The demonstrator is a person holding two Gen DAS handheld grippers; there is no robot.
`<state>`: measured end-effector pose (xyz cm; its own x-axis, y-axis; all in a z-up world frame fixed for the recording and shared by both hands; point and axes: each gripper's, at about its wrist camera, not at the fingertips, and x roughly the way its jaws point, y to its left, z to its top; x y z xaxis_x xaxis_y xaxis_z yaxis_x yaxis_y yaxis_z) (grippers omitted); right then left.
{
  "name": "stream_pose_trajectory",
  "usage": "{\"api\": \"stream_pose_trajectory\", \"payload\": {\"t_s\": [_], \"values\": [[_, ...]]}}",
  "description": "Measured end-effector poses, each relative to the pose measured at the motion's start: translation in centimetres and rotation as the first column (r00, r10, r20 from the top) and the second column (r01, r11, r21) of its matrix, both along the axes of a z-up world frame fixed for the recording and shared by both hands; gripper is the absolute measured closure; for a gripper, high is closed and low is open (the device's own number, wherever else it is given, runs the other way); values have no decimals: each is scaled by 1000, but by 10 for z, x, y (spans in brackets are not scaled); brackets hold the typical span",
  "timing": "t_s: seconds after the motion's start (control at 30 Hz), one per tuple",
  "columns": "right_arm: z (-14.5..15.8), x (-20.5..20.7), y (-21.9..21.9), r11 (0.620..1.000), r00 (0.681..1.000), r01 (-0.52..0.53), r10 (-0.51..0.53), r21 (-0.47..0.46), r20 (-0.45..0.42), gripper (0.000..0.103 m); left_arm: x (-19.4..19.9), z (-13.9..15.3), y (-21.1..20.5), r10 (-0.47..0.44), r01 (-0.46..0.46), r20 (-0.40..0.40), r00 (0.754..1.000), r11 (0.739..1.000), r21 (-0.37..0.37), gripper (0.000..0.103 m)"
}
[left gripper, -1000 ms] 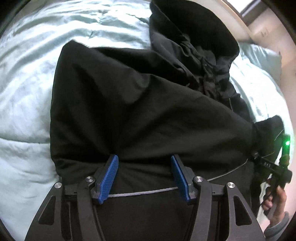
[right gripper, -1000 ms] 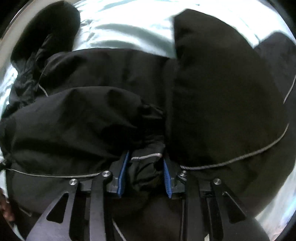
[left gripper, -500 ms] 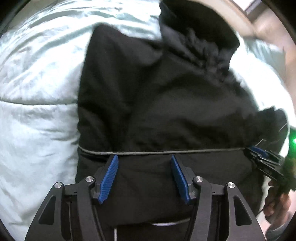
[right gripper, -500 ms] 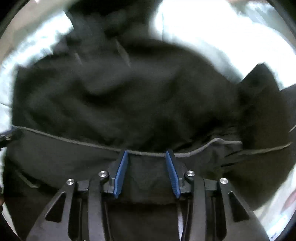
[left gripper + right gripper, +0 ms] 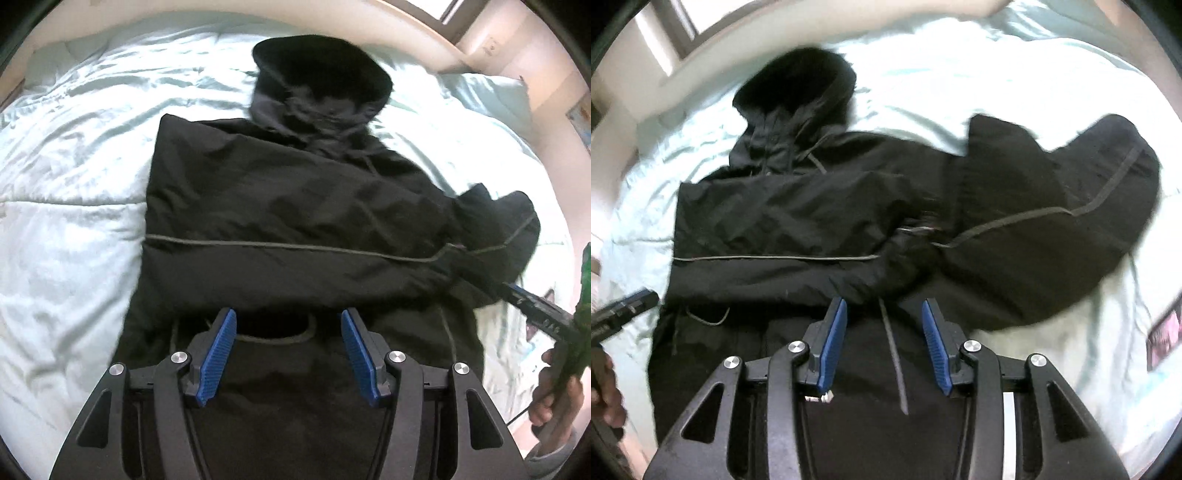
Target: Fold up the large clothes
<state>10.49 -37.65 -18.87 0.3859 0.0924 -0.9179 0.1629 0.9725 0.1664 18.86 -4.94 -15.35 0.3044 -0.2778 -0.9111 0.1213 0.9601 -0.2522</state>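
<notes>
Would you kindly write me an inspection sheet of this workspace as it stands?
Surface: pale blue bed cover, rumpled.
Job's things: black hooded jacket lies spread on the cover, hood at the far end, one sleeve out to the side.
Clutter: small dark printed item on the cover; unclear what it is.
Grippers: left claw open, empty, over the hem; right claw open, empty.
Cables: nothing seen; only a jacket drawcord.
Surroundings: pillow, window, pale wall.

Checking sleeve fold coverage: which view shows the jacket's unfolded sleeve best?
Right wrist: the whole sleeve lies spread out over the bedding. Left wrist catches only its bunched end at the frame's right edge.
</notes>
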Motion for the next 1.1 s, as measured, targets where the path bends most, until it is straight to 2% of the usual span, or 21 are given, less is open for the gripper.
{"api": "stream_pose_trajectory", "payload": {"t_s": [0.07, 0.13, 0.17, 0.27, 0.43, 0.53, 0.63, 0.73, 1.03, 1.1], "values": [[22, -15, -25, 1000, 1000, 25, -25, 18, 8, 56, -15, 5, -12, -6, 6, -2, 1000, 1000, -14, 43], [37, -30, -56, 998, 998, 50, -51, 25, 25, 49, -23, 8, -32, -10, 10, -6, 1000, 999, -33, 43], [45, -38, -73, 998, 997, 64, -64, 17, 35, 42, -27, 11, -42, -12, 12, -4, 1000, 999, -45, 43], [68, -54, -122, 994, 992, 107, -106, -19, 71, 41, -36, 17, -75, -27, 28, 17, 999, 996, -85, 43], [87, -42, -206, 983, 979, 184, -182, -14, 88, 41, -36, 25, -119, -43, 47, 51, 998, 995, -92, 42], [92, -22, -256, 973, 967, 232, -228, -20, 113, 33, -30, 27, -138, -48, 53, 54, 997, 992, -111, 42], [85, 7, -311, 958, 951, 288, -284, -16, 125, 30, -19, 24, -156, -51, 55, 50, 997, 995, -81, 42], [64, 36, -353, 951, 946, 308, -307, 3, 101, 30, -9, 17, -169, -63, 64, 32, 998, 996, -59, 42], [-9, 96, -405, 942, 943, 333, -333, 29, -4, 30, 46, -29, -224, -96, 93, -66, 993, 994, -49, 42], [-26, 105, -412, 937, 938, 346, -345, 50, -30, 27, 60, -37, -239, -114, 109, -85, 990, 992, -56, 43]]}}
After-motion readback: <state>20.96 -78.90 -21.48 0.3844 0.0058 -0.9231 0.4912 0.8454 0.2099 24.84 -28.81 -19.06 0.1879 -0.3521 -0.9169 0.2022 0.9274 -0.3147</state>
